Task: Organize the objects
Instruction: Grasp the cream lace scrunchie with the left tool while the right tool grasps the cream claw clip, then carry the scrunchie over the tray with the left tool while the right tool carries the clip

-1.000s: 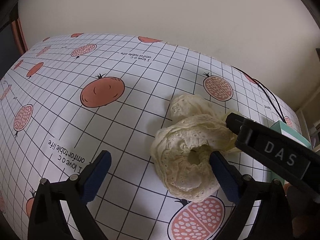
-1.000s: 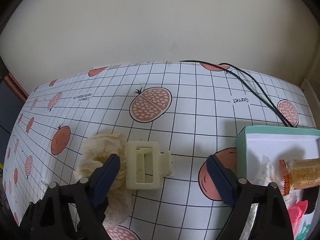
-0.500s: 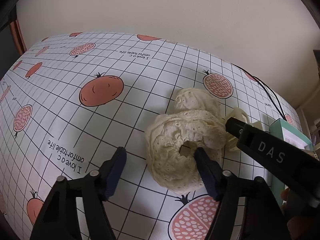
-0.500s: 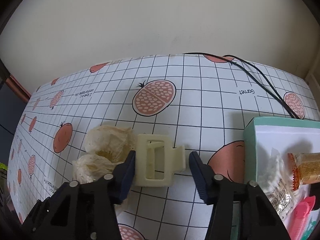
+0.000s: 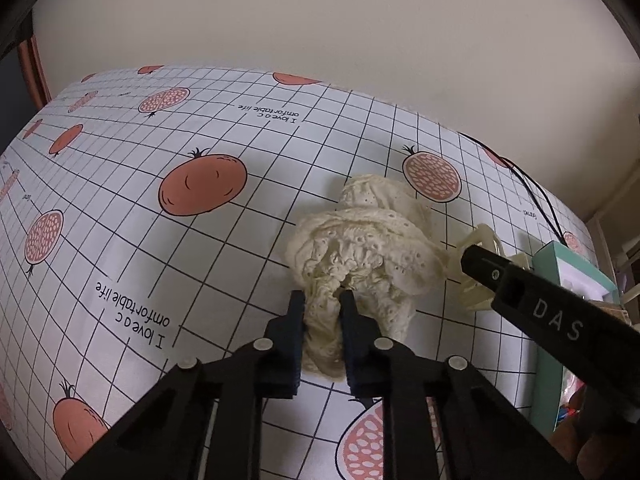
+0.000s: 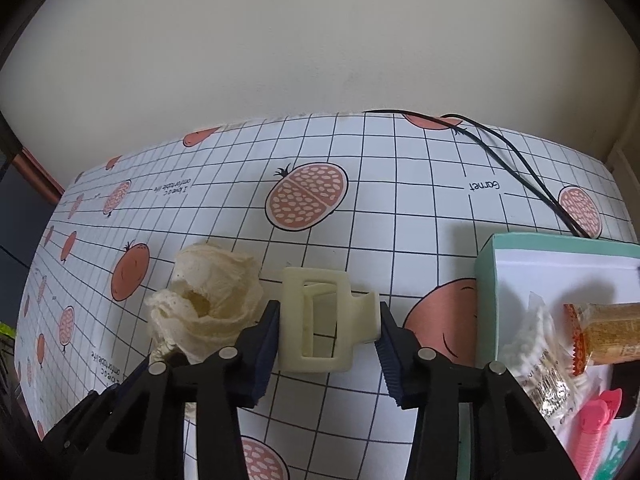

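Pinching a fold of the cream lace scrunchie between my left gripper fingers, I have it bunched on the tablecloth right ahead of the tips, ready to lift. My right gripper has closed until both pads touch the cream hair claw, bracketing it flat on the cloth so it cannot skid. Off to that tool's right sits the teal box with other items inside, probably where both pieces belong.
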### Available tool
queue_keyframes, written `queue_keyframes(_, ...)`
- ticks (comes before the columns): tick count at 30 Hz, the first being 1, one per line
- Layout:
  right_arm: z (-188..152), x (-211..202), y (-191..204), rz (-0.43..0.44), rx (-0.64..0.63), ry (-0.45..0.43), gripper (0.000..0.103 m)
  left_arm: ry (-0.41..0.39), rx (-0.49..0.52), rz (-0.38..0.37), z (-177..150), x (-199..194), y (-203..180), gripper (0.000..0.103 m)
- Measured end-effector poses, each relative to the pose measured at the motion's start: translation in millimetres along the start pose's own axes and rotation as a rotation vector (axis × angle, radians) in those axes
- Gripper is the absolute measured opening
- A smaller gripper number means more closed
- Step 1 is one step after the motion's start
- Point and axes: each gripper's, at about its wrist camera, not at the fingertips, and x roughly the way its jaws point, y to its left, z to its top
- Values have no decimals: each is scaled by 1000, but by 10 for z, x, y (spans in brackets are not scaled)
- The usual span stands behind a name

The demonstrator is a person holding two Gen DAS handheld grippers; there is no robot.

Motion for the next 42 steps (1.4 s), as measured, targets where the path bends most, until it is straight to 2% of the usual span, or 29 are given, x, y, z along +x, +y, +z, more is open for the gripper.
queue_keyframes(14, -38, -344, -11, -1, -4, -32, 48, -17, -46, -34, 47, -158, 120, 14)
queue_keyframes(28, -272, -953, -167, 0, 11, -90, 48, -50, -29, -70, -17, -539, -56, 14)
queue_keyframes(42, -587, -1617, -759, -27, 93, -168, 48, -151, 98, -91, -112, -1215, -484, 13)
